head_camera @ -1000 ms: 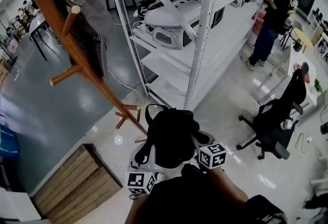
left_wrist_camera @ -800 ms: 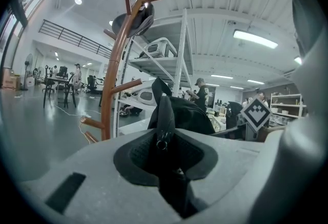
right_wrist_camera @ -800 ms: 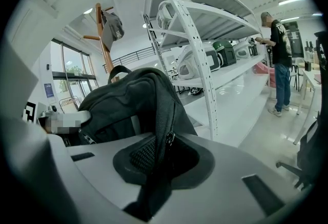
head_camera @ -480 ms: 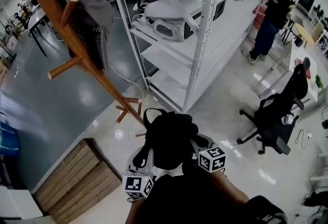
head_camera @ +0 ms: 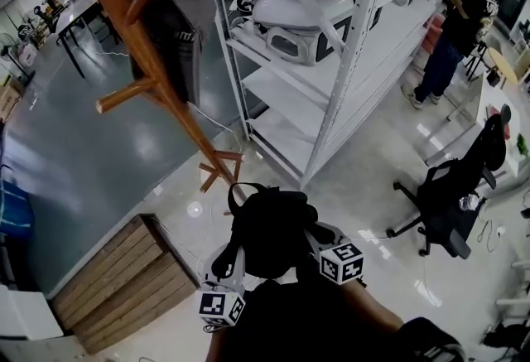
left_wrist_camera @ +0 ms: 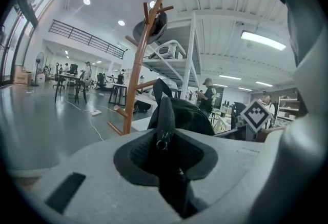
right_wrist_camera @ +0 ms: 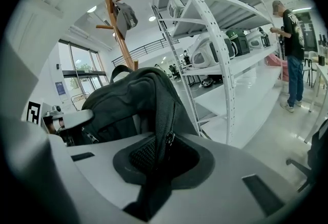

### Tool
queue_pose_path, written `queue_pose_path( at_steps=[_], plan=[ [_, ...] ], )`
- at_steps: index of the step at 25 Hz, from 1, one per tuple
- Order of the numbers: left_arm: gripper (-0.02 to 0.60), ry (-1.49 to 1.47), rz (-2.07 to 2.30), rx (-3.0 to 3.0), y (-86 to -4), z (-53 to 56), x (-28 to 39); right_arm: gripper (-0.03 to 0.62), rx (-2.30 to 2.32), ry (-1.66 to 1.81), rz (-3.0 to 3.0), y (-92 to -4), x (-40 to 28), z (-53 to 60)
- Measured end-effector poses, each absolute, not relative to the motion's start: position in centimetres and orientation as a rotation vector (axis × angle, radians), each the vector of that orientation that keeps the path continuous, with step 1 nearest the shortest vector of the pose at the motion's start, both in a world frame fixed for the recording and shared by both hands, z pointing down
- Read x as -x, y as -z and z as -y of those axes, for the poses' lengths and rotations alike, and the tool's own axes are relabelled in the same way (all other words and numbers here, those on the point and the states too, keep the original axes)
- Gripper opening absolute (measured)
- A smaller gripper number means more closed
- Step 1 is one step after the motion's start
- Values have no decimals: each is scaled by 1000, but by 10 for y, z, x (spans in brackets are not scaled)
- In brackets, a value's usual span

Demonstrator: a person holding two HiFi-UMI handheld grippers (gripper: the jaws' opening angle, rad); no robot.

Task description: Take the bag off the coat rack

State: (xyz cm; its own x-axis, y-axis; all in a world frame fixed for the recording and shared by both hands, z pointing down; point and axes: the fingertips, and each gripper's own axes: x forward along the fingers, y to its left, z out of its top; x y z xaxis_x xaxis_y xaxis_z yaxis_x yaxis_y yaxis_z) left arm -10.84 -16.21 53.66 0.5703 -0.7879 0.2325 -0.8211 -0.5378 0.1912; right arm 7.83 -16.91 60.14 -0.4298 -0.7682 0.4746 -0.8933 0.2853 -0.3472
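The bag [head_camera: 272,232] is already clear of the coat rack [head_camera: 139,50] and hangs in the air close to the person's body, above the floor [head_camera: 364,186] near the rack's foot, carried by both grippers. The left gripper [left_wrist_camera: 165,152] has its fingers drawn narrow onto a ridge of black fabric with a zip pull showing in it, and the right gripper [right_wrist_camera: 163,155] has its fingers nipped just as narrowly on a fold beside a zipper. That seems to me the main weakness: each hold is on thin cloth and not on a strap or handle, so the bag's weight could drag the fabric out through the fingers, and if one side slips the bag would swing on the other and probably drop. A pull along the zipper line might also run the zip open (whether anything is inside cannot be told). The loop at the bag's top [head_camera: 240,191] stands close to the rack's spread feet [head_camera: 217,174], so a careless sweep that way could catch it, rock the rack and shake loose the grey garment [head_camera: 186,12] hanging on it. The white shelving post [head_camera: 354,37] lies just ahead, and the wooden crate [head_camera: 124,286] on the floor to the left could catch a foot.
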Motion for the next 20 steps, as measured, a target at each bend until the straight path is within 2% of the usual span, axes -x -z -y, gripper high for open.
queue_pose_path(
  at_steps=[20],
  plan=[
    [80, -141, 1364, -2496, -538, 168, 127, 60, -1463, -844, 2368, -602, -59, 182]
  ],
)
